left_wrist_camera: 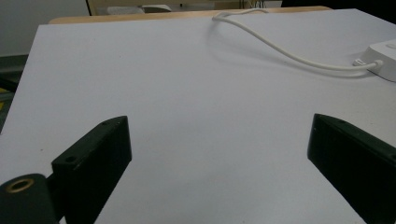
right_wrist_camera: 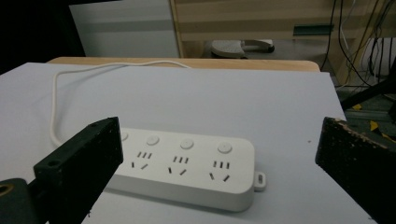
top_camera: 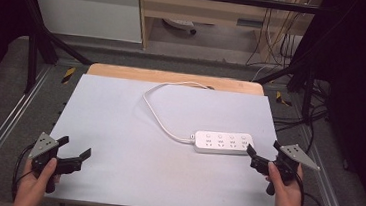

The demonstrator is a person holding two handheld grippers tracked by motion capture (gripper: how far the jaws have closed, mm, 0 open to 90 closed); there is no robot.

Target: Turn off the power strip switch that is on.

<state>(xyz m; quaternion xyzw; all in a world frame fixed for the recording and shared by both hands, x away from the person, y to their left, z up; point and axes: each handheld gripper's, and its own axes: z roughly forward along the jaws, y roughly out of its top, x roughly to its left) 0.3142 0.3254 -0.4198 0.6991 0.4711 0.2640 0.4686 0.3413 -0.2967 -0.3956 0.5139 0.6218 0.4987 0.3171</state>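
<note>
On the pale worktop (top_camera: 133, 129), toward its right side, a white power strip (top_camera: 223, 142) lies flat with its sockets and buttons facing up, its white cord (top_camera: 162, 119) curving away to the far edge. Just beside the strip's right end, the right gripper (top_camera: 263, 152) is held with its fingers (right_wrist_camera: 79, 165) wide apart, pointing at the strip without touching it. Near the front left corner, well apart from the strip, the left gripper (top_camera: 75, 149) hovers over bare surface, its fingers (left_wrist_camera: 93, 158) also spread wide, with nothing between them.
</note>
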